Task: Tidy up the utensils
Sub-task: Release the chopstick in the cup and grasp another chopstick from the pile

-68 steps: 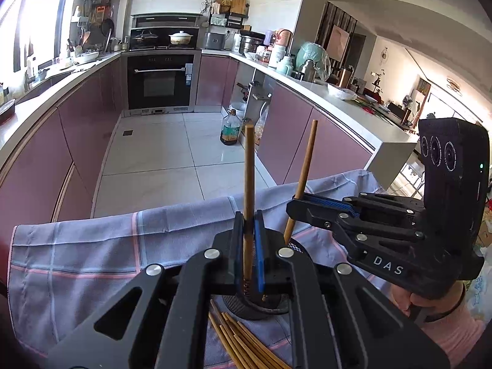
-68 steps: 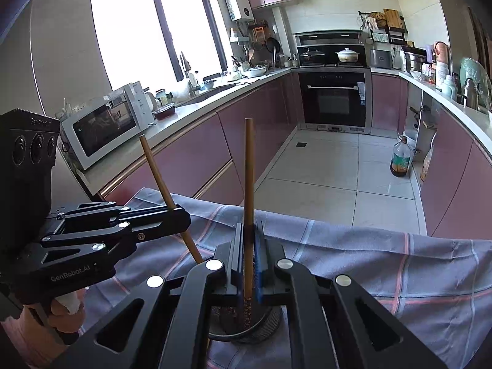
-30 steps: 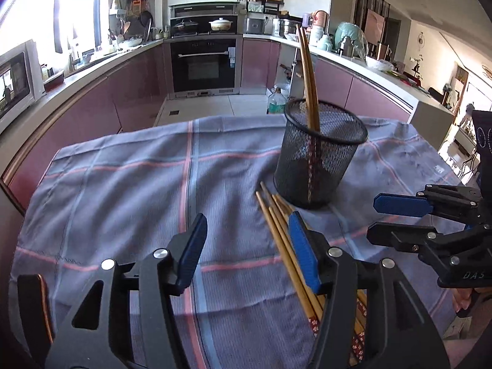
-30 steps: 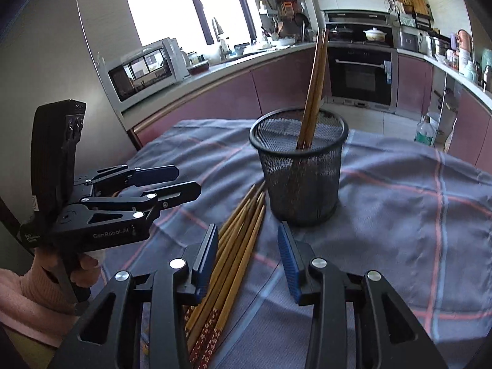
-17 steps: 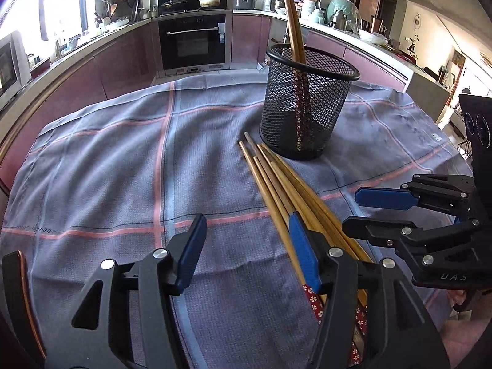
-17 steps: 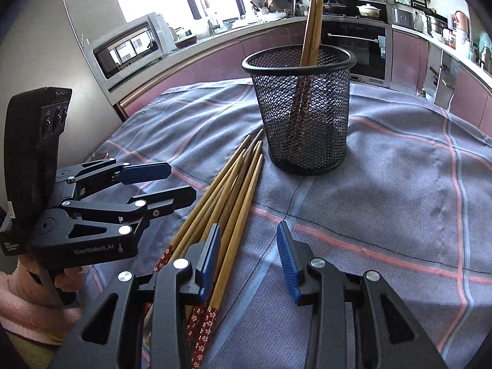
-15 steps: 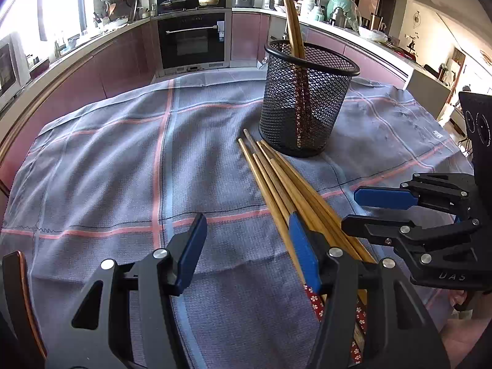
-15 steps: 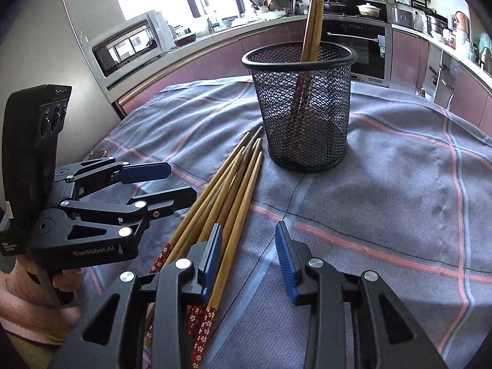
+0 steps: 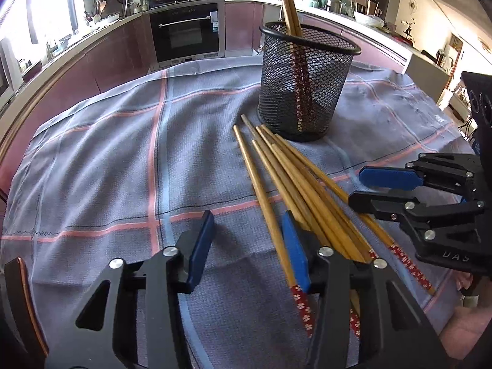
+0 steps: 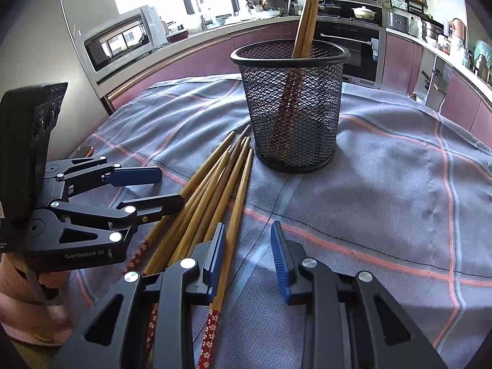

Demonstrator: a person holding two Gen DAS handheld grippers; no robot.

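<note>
A black mesh cup (image 9: 306, 83) (image 10: 292, 104) stands on the checked grey-blue cloth (image 9: 123, 160) and holds two wooden chopsticks (image 9: 287, 3) (image 10: 307, 12) leaning upright. Several loose chopsticks (image 9: 295, 190) (image 10: 212, 190) with red flowered ends lie fanned in front of the cup. My left gripper (image 9: 247, 243) is open and empty, low over the cloth, its right finger beside the leftmost chopstick. My right gripper (image 10: 247, 255) is open and empty, its left finger beside the rightmost chopstick. Each gripper shows in the other's view (image 9: 399, 190) (image 10: 147, 187), flanking the pile.
The cloth covers a table whose edges drop off all round. Behind are purple kitchen cabinets, an oven (image 9: 184, 35), a microwave (image 10: 123, 41) and cluttered counters. A brown object (image 9: 18, 292) sits at the left frame edge.
Both grippers, having let go of the two chopsticks now in the cup, have pulled back and come lower and closer over the loose chopsticks. Both stay open.
</note>
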